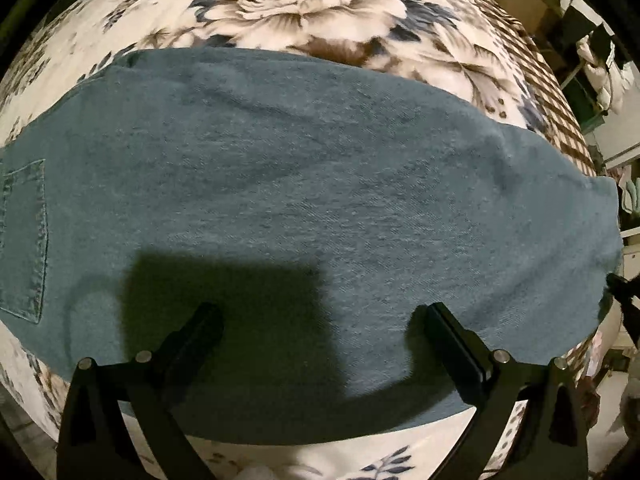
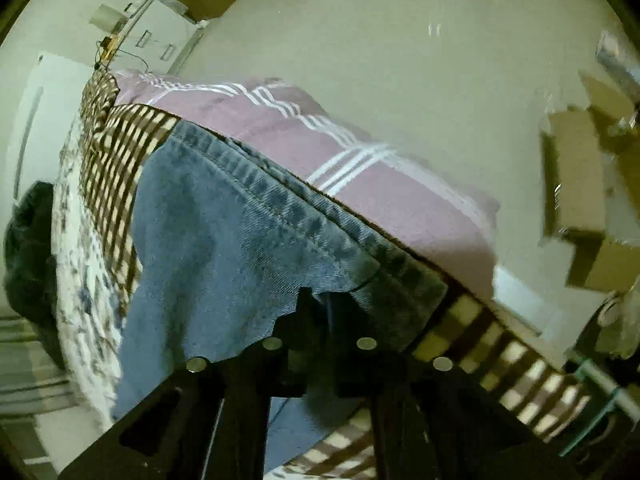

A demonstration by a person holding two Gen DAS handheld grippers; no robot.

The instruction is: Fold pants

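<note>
- The left gripper (image 1: 320, 320) hangs over the near edge of the bed, its fingers spread wide and holding nothing, casting a dark shadow on the denim.
- The right gripper (image 2: 326, 300) is clenched on the hem of the pants (image 2: 224, 232) at the bed's checked edge.
- The pants (image 1: 304, 200) lie flat across the floral blanket (image 1: 304, 12), back pocket (image 1: 24, 236) toward the left edge.
- A purple striped pillow (image 2: 320, 148) sits just beyond the hem.
</note>
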